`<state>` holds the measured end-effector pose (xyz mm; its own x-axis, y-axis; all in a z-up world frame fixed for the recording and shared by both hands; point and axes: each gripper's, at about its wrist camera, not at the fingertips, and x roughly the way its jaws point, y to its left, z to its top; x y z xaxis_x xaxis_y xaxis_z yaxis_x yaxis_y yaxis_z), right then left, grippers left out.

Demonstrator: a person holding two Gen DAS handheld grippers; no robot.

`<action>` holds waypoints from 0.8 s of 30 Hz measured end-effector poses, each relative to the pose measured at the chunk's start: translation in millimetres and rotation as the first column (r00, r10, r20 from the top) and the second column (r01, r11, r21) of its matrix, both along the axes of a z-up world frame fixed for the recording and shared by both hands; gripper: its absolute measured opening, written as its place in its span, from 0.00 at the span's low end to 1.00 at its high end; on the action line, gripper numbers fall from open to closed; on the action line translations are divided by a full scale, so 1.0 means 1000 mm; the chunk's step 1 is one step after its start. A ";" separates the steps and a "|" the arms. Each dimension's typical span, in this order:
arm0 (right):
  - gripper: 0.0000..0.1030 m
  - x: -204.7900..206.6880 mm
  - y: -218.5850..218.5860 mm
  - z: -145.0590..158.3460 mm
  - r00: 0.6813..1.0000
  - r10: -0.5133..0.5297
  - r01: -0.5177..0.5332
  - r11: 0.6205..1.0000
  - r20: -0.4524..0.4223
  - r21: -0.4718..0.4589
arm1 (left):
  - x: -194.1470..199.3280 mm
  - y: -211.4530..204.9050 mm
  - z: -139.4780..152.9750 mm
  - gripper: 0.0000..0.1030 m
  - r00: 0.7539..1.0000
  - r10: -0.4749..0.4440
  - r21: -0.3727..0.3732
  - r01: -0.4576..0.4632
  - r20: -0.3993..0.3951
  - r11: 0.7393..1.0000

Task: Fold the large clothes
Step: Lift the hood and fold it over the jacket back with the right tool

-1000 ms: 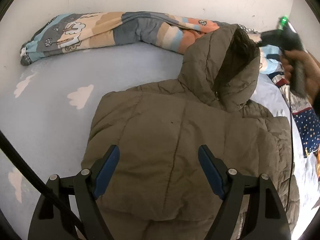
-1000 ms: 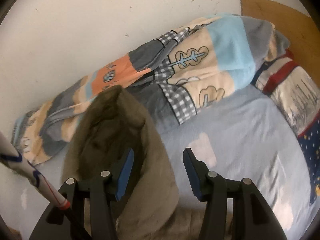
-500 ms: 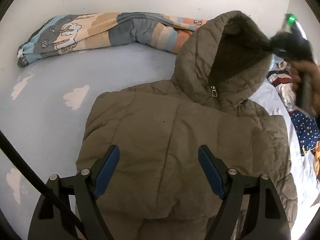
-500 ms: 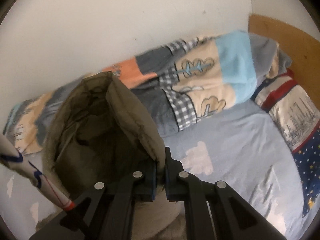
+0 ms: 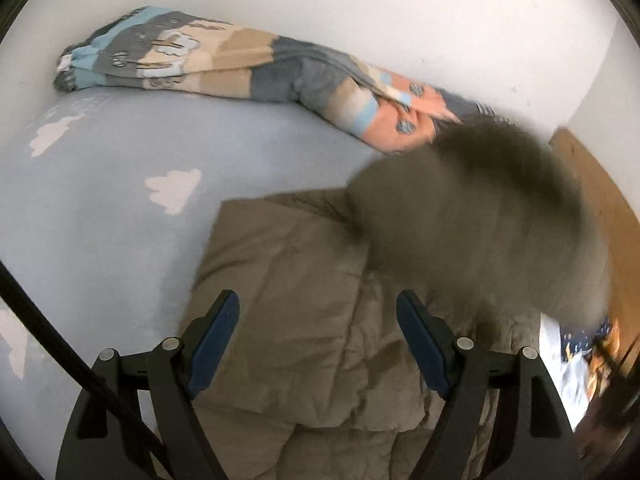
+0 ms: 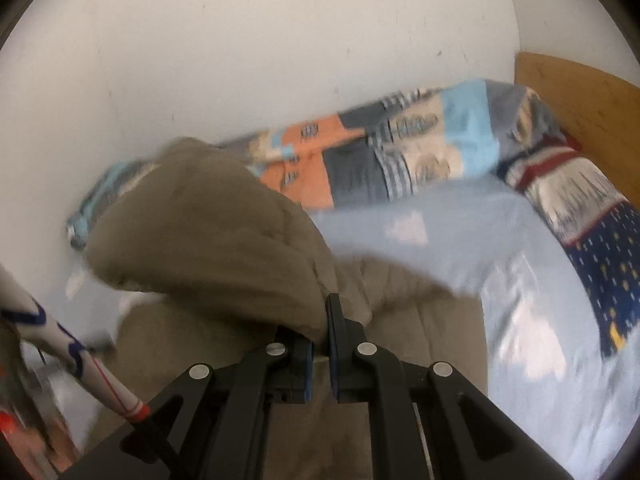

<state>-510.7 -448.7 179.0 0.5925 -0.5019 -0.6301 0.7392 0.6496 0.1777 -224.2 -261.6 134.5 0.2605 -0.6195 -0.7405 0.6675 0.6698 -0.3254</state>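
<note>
right gripper (image 6: 320, 344) pinches the hood (image 6: 208, 232) of the olive jacket (image 5: 304, 320), blurred toward 10 o'clock, left gripper (image 5: 318, 336) wide above it.

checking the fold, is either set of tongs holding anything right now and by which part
The right tongs are shut on the olive puffer jacket, pinching the edge of its hood. The left tongs stand open above the jacket's body, holding nothing.
</note>
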 end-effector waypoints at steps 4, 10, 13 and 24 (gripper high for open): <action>0.05 -0.007 0.018 -0.048 0.996 -0.002 0.005 0.999 -0.085 0.043 | 0.008 0.009 0.005 0.78 0.999 0.029 -0.039 -0.029 -0.014 0.999; 0.06 -0.003 0.015 -0.073 0.986 0.031 -0.019 0.997 -0.165 0.074 | -0.010 -0.017 -0.001 0.78 0.998 -0.067 -0.047 0.067 0.008 0.997; 0.06 -0.003 0.017 -0.076 0.981 0.045 -0.033 0.997 -0.187 0.068 | -0.030 -0.039 -0.012 0.78 0.991 -0.131 0.003 0.131 0.015 0.991; 0.11 -0.008 0.011 -0.079 0.974 0.091 -0.065 0.990 -0.207 0.126 | -0.049 -0.071 -0.064 0.79 0.973 -0.219 0.342 0.182 0.074 0.922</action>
<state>-518.9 -437.7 100.0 0.4734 -0.3747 -0.7972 0.7161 0.6907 0.1006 -273.4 -332.3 70.6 0.2472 -0.3916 -0.8863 0.8177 0.5750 -0.0260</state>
